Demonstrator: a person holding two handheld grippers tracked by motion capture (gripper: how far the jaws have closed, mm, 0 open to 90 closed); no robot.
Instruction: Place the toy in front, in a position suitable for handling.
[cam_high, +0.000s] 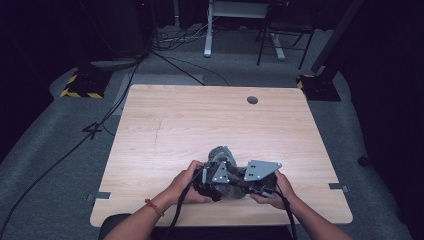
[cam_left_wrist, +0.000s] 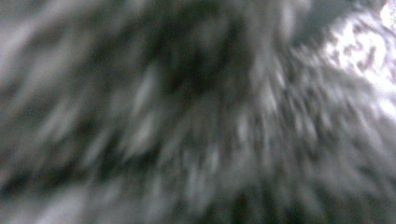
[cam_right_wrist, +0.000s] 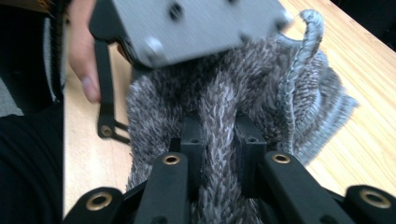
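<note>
At the near edge of the bench (cam_high: 165, 125), centred between both hands: a grey fuzzy cloth (cam_high: 223, 156), bunched into a soft heap. Right gripper (cam_right_wrist: 219, 135) pinching a ridge of the pile between its fingers (cam_right_wrist: 192, 140), pads pressed well into the fibres. Left gripper (cam_high: 212, 180) buried in the near-left of the heap, fingers pressed together, most likely clamped on a fold, with blurred fibres right up against its camera. Judged light, limp and shaggy, likely to sag and stretch instead of holding shape; not fragile, not slippery, thanks to the long nap. Best taken at the stitched hem (cam_right_wrist: 292, 93) or a corner, where a thin layer gives a firm bite; grabbing mid-heap risks catching several layers at once. Hard to make out: true outline and number of folds, and the left fingertips themselves. Right gripper view partly blocked by the left gripper's grey plate (cam_right_wrist: 196, 28).
</note>
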